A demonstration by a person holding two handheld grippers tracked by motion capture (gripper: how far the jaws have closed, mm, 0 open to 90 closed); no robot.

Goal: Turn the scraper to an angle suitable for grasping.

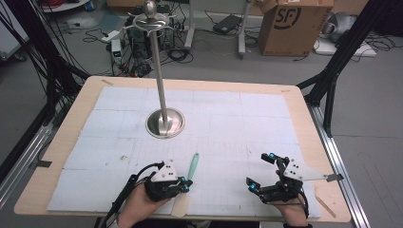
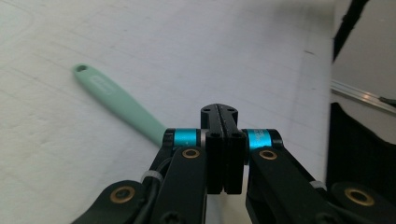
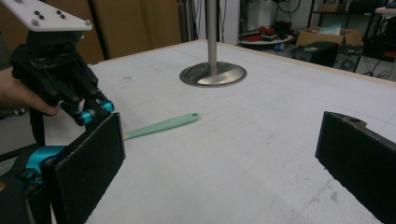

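A spatula with a mint-green handle [image 1: 194,164] lies on the white mat, its pale blade [image 1: 180,205] toward the table's front edge. My left gripper [image 1: 187,183] hovers just over the spatula where handle meets blade; its jaws are pressed together with nothing visible between them. In the left gripper view the handle [image 2: 116,100] runs away to the upper left from under the shut left gripper [image 2: 219,112]. My right gripper [image 1: 259,172] rests at the front right, jaws wide apart and empty. In the right gripper view the handle [image 3: 161,125] lies beyond the right gripper [image 3: 224,158], below the left gripper [image 3: 95,112].
A tall metal stand with a round base [image 1: 165,122] rises from the mat's middle, with hooks at its top [image 1: 150,20]. The white mat [image 1: 228,118] covers most of the wooden table [image 1: 304,102]. Black frame legs, cables and a cardboard box [image 1: 294,23] surround the table.
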